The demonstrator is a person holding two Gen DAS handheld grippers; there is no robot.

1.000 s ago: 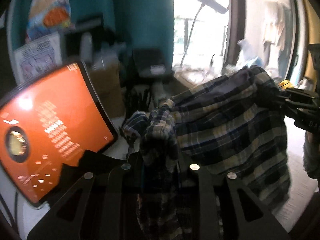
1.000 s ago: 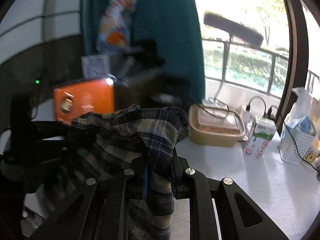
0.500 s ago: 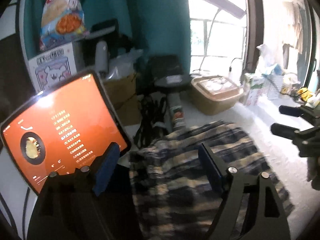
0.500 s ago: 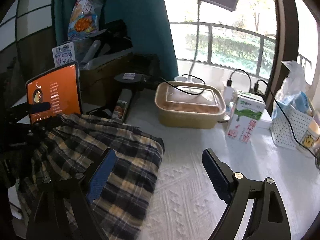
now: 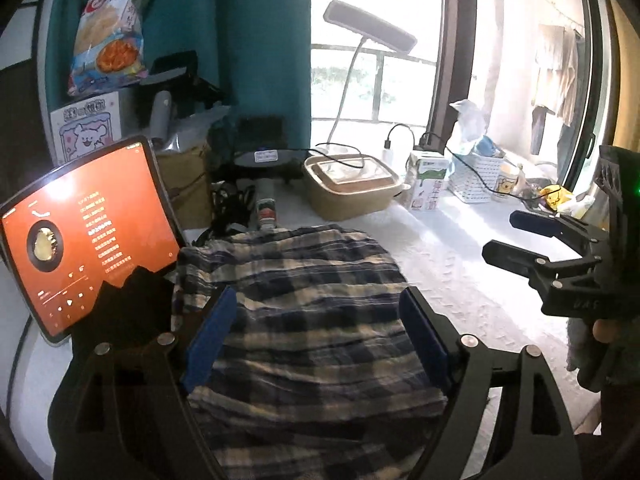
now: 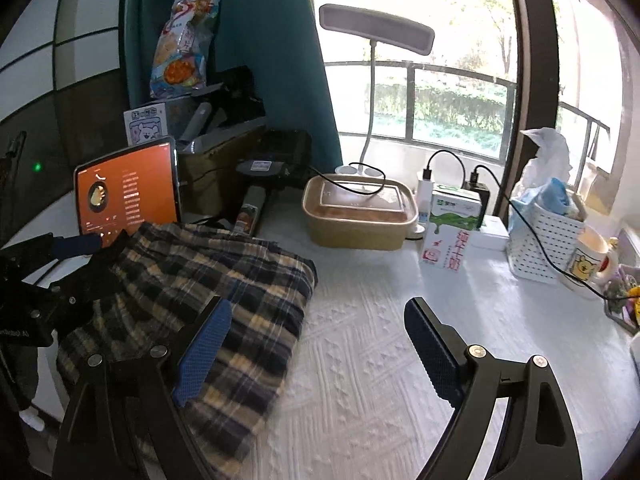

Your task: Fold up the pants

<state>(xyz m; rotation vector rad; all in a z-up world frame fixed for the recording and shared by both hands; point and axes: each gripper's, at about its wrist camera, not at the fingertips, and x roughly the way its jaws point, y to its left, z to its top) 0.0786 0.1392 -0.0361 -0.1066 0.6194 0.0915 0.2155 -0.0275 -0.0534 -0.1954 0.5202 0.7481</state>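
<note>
Plaid pants [image 5: 304,304] lying folded in a loose heap on the white counter [image 6: 380,360], toward its left edge, just in front of the orange-screened tablet [image 5: 80,236]. Left tool [image 5: 320,340] released, fingers spread wide above the cloth, gripping nothing. Right tool [image 6: 316,348] likewise released, over the heap's right border and bare counter. Lidded tan container [image 6: 358,212] and milk carton [image 6: 452,228] near the far edge.

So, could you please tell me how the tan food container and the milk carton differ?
The food container is low, wide and tan, with a black cable across its clear lid; the milk carton is tall, narrow, white and green, with printed lettering. Both stand near the window, beyond the pants.
</note>
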